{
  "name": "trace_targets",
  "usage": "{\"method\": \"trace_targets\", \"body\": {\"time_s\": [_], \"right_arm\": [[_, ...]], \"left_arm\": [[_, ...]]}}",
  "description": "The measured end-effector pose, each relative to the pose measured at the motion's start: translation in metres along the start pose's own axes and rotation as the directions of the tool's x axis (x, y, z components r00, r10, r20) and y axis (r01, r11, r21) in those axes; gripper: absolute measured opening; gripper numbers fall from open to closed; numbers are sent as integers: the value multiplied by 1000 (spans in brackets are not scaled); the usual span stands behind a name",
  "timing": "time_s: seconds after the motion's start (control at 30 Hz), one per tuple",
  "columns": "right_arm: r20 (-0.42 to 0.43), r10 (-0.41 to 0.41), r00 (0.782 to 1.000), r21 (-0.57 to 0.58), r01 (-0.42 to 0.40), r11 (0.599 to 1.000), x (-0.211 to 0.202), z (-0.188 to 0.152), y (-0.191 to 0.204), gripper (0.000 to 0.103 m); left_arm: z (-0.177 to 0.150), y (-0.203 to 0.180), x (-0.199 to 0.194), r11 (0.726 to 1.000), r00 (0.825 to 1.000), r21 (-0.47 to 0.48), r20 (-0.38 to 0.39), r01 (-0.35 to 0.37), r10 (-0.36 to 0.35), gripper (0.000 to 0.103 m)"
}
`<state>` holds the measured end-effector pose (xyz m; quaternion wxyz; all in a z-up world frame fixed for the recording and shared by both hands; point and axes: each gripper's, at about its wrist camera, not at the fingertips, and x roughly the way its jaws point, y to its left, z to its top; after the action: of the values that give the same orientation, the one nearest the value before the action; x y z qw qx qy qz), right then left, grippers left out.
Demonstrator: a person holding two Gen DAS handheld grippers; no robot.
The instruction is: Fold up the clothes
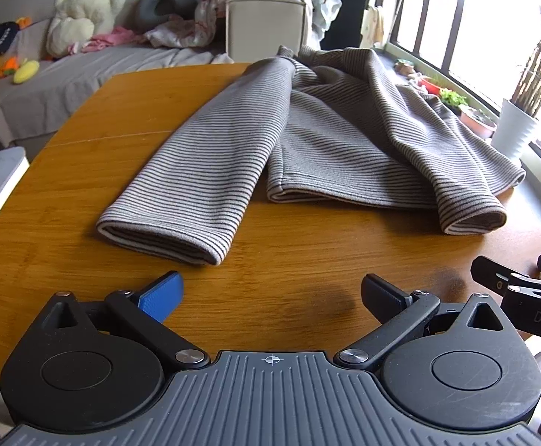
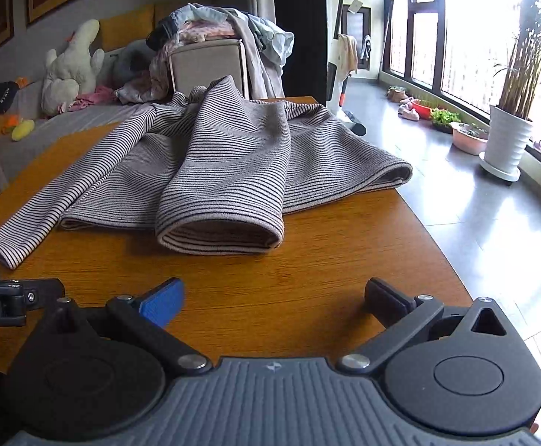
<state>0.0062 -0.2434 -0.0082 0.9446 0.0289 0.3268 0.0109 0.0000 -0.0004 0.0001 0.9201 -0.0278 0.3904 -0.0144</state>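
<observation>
A grey striped long-sleeved top [image 1: 330,137] lies spread on the wooden table [image 1: 122,119], both sleeves pointing toward me. Its left sleeve cuff [image 1: 162,234] lies just ahead of my left gripper [image 1: 272,290], which is open and empty above the table's near edge. In the right wrist view the top [image 2: 211,156] has its right sleeve folded over the body, cuff [image 2: 220,236] nearest. My right gripper [image 2: 274,293] is open and empty, short of that cuff. The right gripper's tip shows at the left view's right edge [image 1: 519,290].
A pile of clothes on a beige box [image 2: 207,63] stands behind the table. A couch with plush toys [image 1: 81,15] lies to the left. Potted plants [image 2: 508,141] and bowls stand on the floor by the windows to the right.
</observation>
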Motion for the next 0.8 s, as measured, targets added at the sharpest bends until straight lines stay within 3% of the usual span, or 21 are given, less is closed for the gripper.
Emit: {"method": "trace_targets", "body": {"time_s": [0.47,0.8], "right_arm": [[25,-46,999,-52,47,998,-1,-3,7,103],[44,-32,999,-52,34,998,-2,-7,4,103]], "left_arm": [[-4,0,1,1000,1000,16,6,-22,22,103],[-5,15,0,1000,1000,-2,8,-25,25,103]]}}
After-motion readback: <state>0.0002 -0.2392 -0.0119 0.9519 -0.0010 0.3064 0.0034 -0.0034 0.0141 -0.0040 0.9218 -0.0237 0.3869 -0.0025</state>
